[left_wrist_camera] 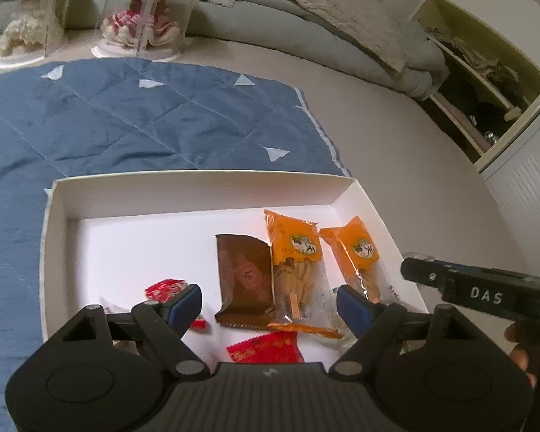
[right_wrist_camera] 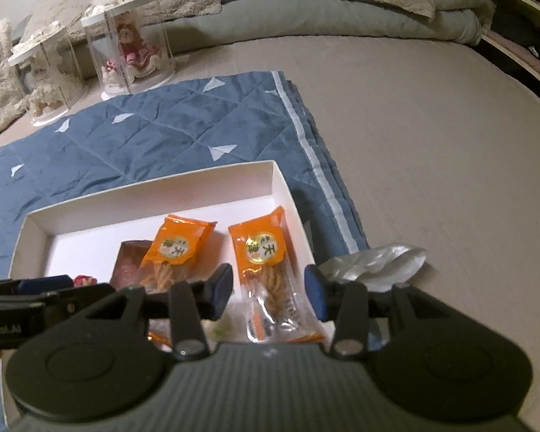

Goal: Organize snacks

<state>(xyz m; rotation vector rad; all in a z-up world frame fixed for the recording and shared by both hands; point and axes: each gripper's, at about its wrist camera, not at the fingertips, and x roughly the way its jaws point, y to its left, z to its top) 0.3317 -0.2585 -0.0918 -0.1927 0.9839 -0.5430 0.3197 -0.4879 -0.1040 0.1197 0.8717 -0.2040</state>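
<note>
A white shallow box (left_wrist_camera: 198,183) (right_wrist_camera: 151,189) lies on a blue quilt. In it lie two orange snack packets (left_wrist_camera: 295,252) (left_wrist_camera: 360,252), also in the right wrist view (right_wrist_camera: 176,248) (right_wrist_camera: 266,255), a brown packet (left_wrist_camera: 244,277) (right_wrist_camera: 126,262), and small red packets (left_wrist_camera: 266,349) (left_wrist_camera: 163,288). My left gripper (left_wrist_camera: 270,300) is open and empty above the box's near side. My right gripper (right_wrist_camera: 268,288) is open and empty, its fingers either side of the right orange packet. The right gripper's body (left_wrist_camera: 486,291) shows at the right of the left wrist view.
The blue quilt (left_wrist_camera: 126,118) (right_wrist_camera: 183,118) lies on a beige bed. Two clear cases with dolls (left_wrist_camera: 144,10) (right_wrist_camera: 129,46) stand at the back. Pillows and a grey duvet (left_wrist_camera: 306,10) lie behind. A crumpled clear bag (right_wrist_camera: 378,259) lies right of the box. An open shelf (left_wrist_camera: 486,82) is at the right.
</note>
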